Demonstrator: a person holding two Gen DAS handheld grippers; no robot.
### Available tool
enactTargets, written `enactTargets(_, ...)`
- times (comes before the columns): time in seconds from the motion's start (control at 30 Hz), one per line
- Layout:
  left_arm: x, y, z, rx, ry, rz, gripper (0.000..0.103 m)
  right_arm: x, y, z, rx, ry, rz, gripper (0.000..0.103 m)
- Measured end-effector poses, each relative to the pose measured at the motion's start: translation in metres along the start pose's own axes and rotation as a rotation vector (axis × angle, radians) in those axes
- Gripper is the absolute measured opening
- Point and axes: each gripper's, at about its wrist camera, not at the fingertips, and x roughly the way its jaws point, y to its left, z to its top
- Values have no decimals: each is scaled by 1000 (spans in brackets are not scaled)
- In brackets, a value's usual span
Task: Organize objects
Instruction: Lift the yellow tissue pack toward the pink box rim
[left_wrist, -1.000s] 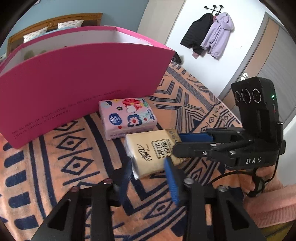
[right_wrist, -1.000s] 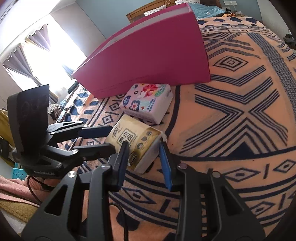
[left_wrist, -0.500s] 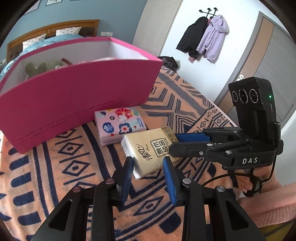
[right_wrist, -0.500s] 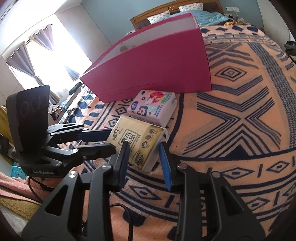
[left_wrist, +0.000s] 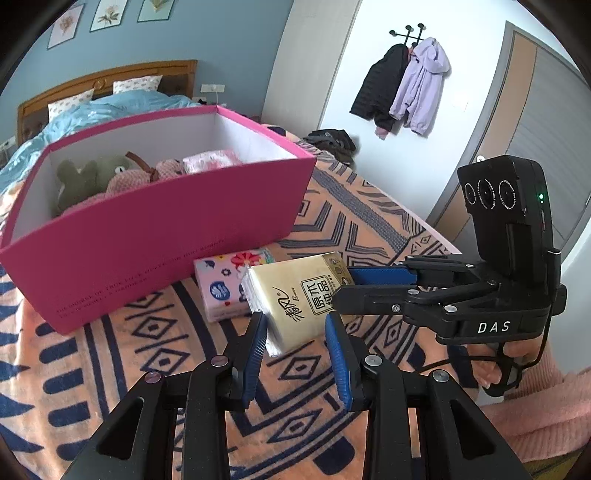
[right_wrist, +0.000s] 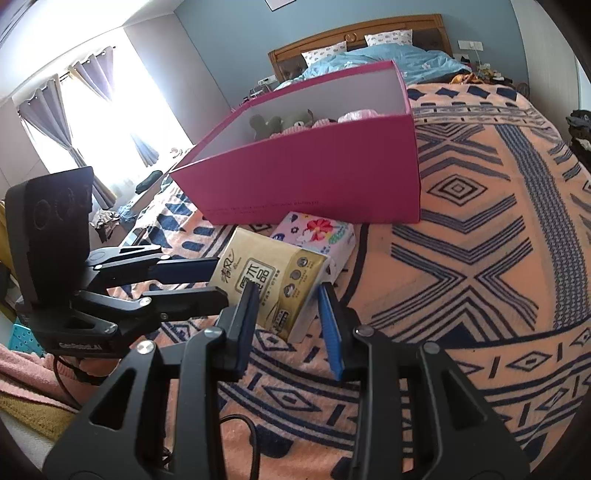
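Glossy tan tissue pack, plastic-wrapped brick, held off the woven patterned blanket, in front of the pink cardboard box. Both grippers, left and right, pinch its corners at pack width. Floral tissue pack lies behind. Left view alone shows jackets; right view shows the window.

A pink box walls off the bed's blanket from ten to twelve o'clock in the left wrist view, its open top partly filled by plush toys. A floral tissue pack sits just beside its near wall. Open blanket stretches at three o'clock in the right wrist view.
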Motion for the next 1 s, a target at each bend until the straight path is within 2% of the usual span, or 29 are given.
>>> enactTargets(1.0,-11,1,22,17,-69,32,33,-11,7,26,-52,-76,-17,36)
